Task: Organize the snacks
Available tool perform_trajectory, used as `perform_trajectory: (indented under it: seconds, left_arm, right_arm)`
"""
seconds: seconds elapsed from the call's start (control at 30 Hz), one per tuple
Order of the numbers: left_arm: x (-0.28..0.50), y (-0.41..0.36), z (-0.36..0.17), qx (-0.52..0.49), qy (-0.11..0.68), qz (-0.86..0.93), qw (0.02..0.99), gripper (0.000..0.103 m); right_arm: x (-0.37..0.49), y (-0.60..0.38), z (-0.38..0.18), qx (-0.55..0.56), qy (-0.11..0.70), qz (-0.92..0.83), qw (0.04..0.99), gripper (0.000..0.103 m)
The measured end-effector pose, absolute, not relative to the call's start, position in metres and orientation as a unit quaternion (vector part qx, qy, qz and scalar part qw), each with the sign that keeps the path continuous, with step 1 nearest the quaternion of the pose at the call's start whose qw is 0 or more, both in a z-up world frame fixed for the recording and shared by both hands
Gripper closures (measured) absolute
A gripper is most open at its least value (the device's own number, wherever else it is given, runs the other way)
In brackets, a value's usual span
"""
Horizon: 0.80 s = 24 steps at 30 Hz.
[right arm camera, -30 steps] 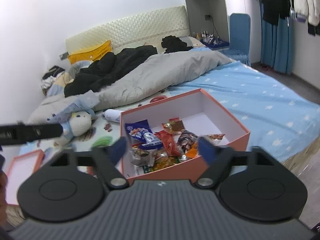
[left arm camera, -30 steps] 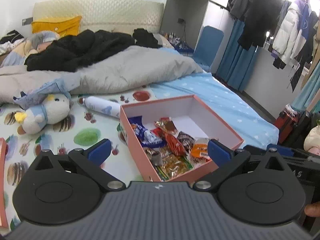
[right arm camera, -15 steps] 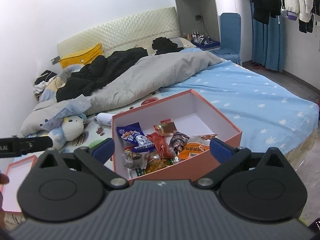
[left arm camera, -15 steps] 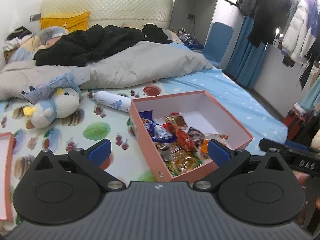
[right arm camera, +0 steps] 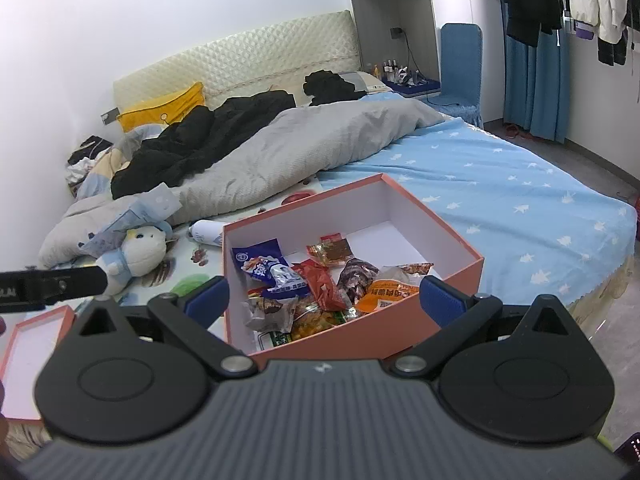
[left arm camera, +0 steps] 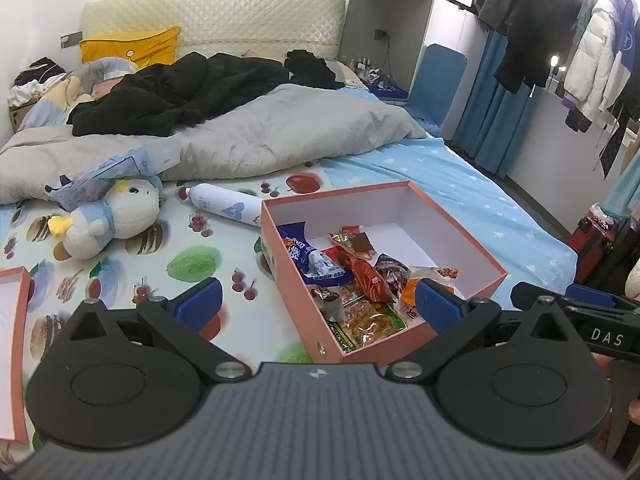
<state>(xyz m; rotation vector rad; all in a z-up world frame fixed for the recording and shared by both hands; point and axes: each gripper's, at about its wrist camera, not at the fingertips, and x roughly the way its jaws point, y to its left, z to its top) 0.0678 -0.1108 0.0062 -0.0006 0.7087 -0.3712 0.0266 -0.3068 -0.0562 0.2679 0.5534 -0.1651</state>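
Nearest the cameras, the left gripper (left arm camera: 316, 304) and the right gripper (right arm camera: 324, 300) both stand spread wide, blue pads well apart and holding nothing, poised above the near edge of the pink box (left arm camera: 460, 240). The box sits open on the bed, its near half heaped with snacks (right arm camera: 308, 288): a blue packet (right arm camera: 264, 268), red and orange wrappers, a green-edged pack by the front wall; the far half shows bare white floor. The box lid (left arm camera: 16, 344) lies off to the left. Just behind the box lies a white bottle (left arm camera: 224, 206), then a plush toy (left arm camera: 116, 216), and farther back a rumpled grey quilt (left arm camera: 280, 136).
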Motion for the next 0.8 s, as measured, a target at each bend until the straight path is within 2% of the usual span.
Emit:
perform_trajectory:
  seconds: [0.8]
  left_arm:
    - [0.0715,-0.1136,0.0056,0.002,0.349,-0.172,0.921,0.000]
  right_arm:
    - [0.0250,-0.3059,-0.0585,0.131,0.268,-0.082,0.951,0.000]
